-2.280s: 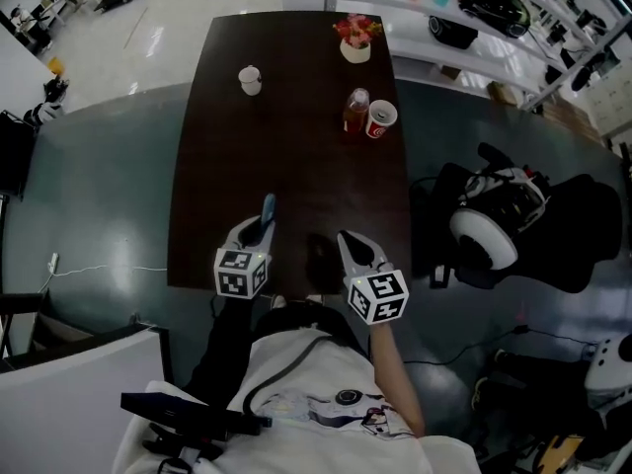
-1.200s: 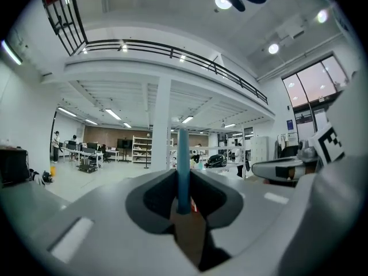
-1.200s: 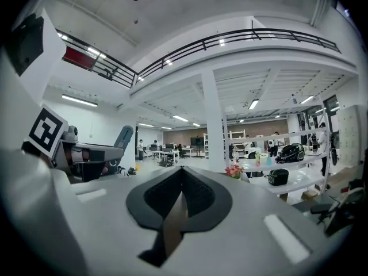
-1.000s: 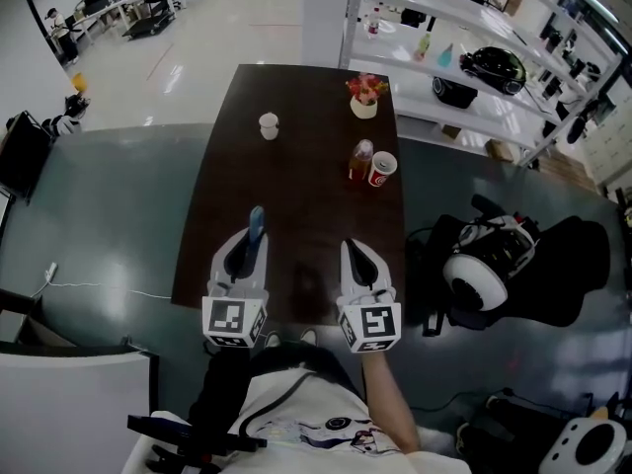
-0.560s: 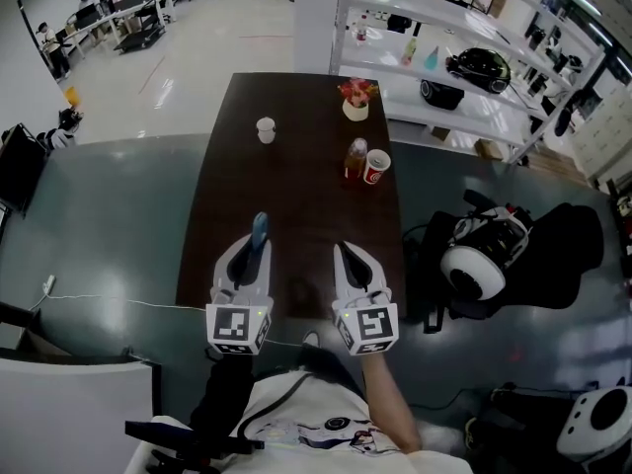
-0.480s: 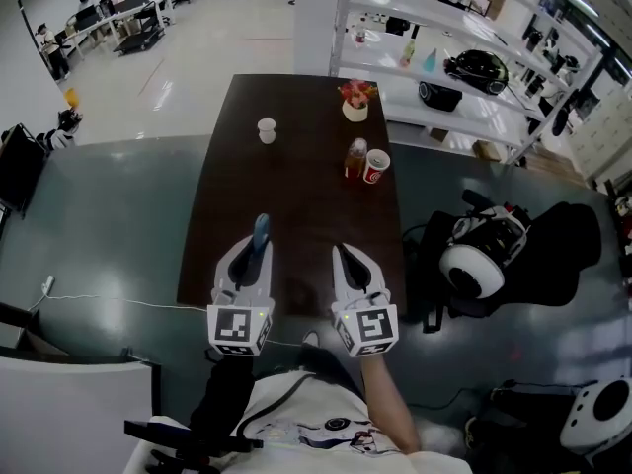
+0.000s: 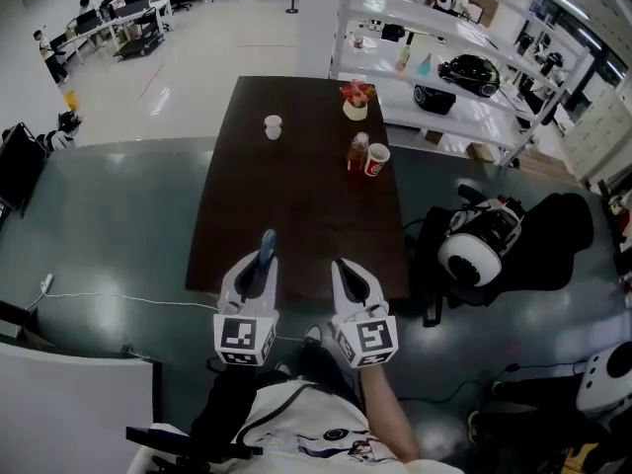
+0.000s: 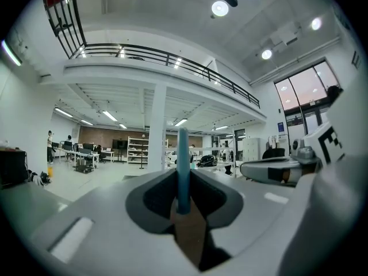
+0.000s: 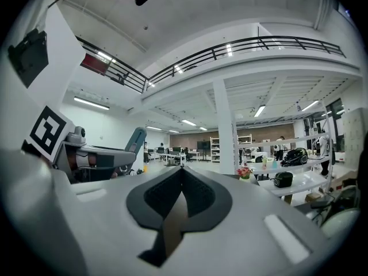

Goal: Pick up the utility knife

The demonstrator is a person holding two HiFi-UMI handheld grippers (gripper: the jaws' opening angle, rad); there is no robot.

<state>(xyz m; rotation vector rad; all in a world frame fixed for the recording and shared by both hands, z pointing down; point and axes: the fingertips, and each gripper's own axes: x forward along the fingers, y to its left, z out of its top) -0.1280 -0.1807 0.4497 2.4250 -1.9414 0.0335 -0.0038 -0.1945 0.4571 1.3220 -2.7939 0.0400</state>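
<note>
- Your left gripper [image 7: 259, 268] is clamped on the blue utility knife [image 8: 183, 165], above the table's [image 7: 296, 191] near edge.
- Your right gripper [image 7: 342, 269], jaws together and empty, hovers over that same edge.

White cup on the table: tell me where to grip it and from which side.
Probably take the white cup across its round side wall, coming in level from the near end of the table. It stands upright and alone, bare tabletop around it. Use the right gripper, jaws shut on nothing; the left gripper holds the knife.
</note>
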